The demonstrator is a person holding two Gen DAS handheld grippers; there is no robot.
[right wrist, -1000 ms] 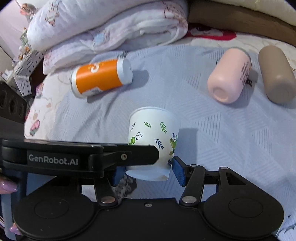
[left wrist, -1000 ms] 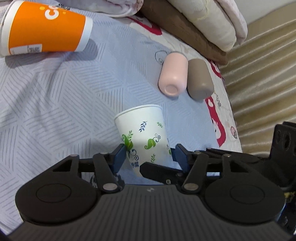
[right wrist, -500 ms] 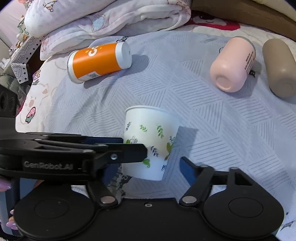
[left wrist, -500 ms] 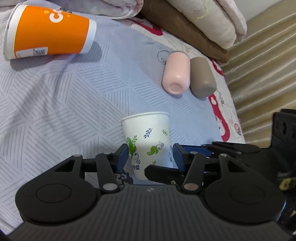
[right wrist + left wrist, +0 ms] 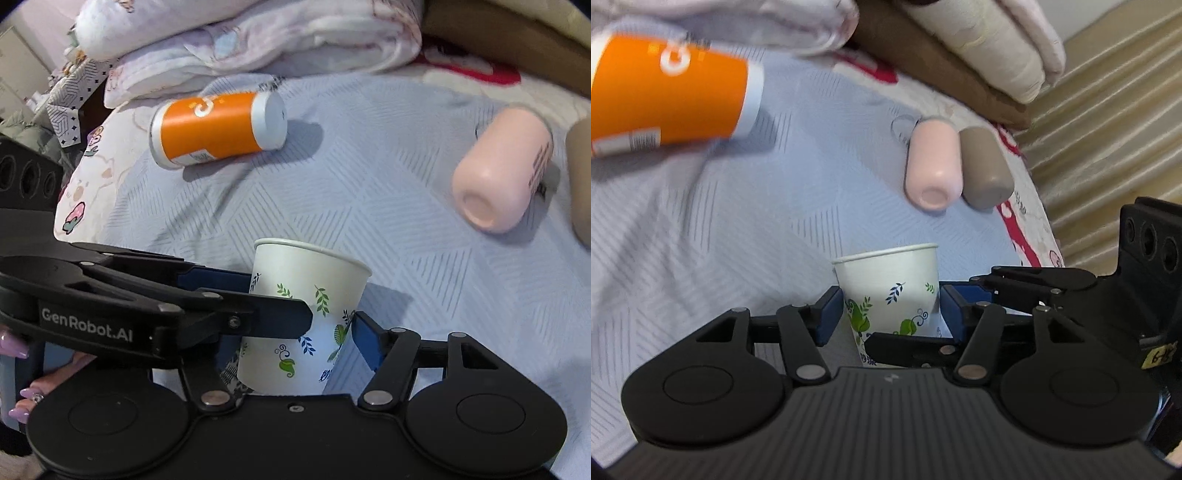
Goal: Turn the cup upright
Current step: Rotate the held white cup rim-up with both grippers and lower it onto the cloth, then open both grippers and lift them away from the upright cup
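Cups number four on the bed [image 5: 424, 122]: one white paper cup with leaf print [image 5: 892, 295] [image 5: 306, 314], one orange paper cup [image 5: 665, 99] [image 5: 214, 129], one pink cup [image 5: 932, 162] [image 5: 502, 170] and one brown cup [image 5: 984, 166] [image 5: 581, 177]. The leaf-print cup stands mouth up, slightly tilted, on the grey striped sheet. The other three lie on their sides, the pink and brown touching side by side. Two grippers meet at the leaf-print cup. The left gripper [image 5: 891, 314] [image 5: 280, 295] has its jaws pinching the cup's wall. The right gripper [image 5: 295, 347] [image 5: 923, 332] has its jaws either side of the cup; whether they press it cannot be told. Folded blankets [image 5: 240, 40] lie piled behind.
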